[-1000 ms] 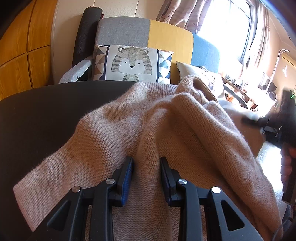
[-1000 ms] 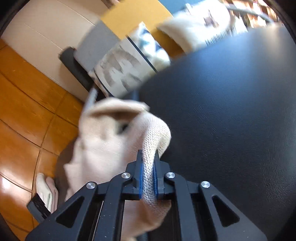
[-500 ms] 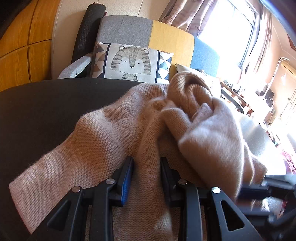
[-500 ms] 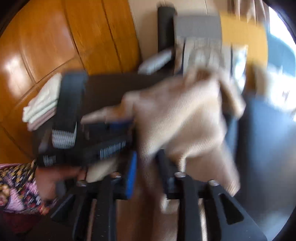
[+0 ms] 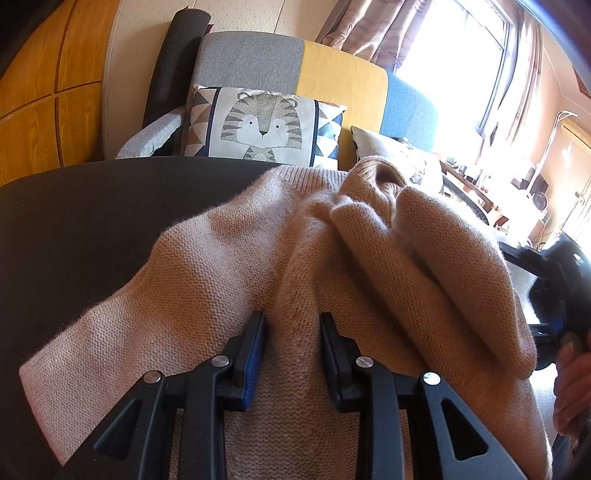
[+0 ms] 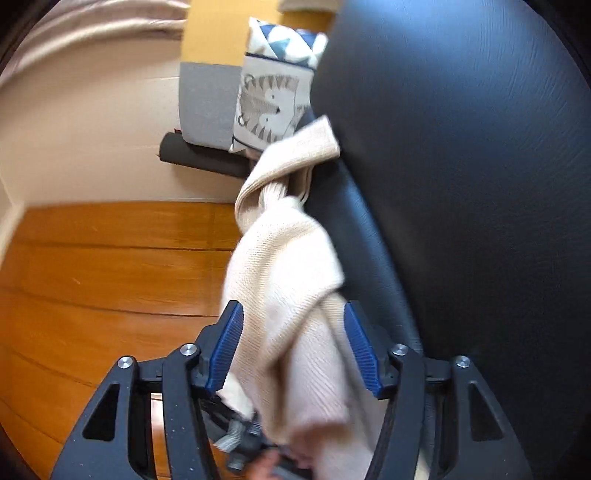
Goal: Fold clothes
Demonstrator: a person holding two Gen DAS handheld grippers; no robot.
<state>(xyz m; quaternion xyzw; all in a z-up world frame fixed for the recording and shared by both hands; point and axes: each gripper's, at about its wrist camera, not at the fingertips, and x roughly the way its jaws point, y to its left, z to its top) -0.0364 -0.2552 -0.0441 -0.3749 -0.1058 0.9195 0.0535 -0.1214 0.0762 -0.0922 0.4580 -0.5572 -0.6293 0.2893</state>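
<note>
Behind your black counter (image 5: 92, 221) stand wood-panelled cupboards (image 5: 48, 99), then a grey, yellow and blue sofa (image 5: 280, 62) carrying a tiger-print cushion (image 5: 262, 125), with curtains (image 5: 369, 33) and a bright window (image 5: 458, 48) further right. On the counter lies the beige knitted sweater (image 5: 229, 266), spread from the near left edge toward the far edge and bunched into thick folds on its right side. Your left tongs (image 5: 293, 325) sit at the sweater's near edge, narrowly parted, with a raised ridge of knit between the blue pads; whether they pinch it you cannot tell from here. At the counter's right edge your right hand (image 5: 570, 391) grips the other tool. From the right wrist, your right tongs (image 6: 293, 332) stand wide, and a twisted length of the sweater runs loosely between them, draped over the counter's edge.
</note>
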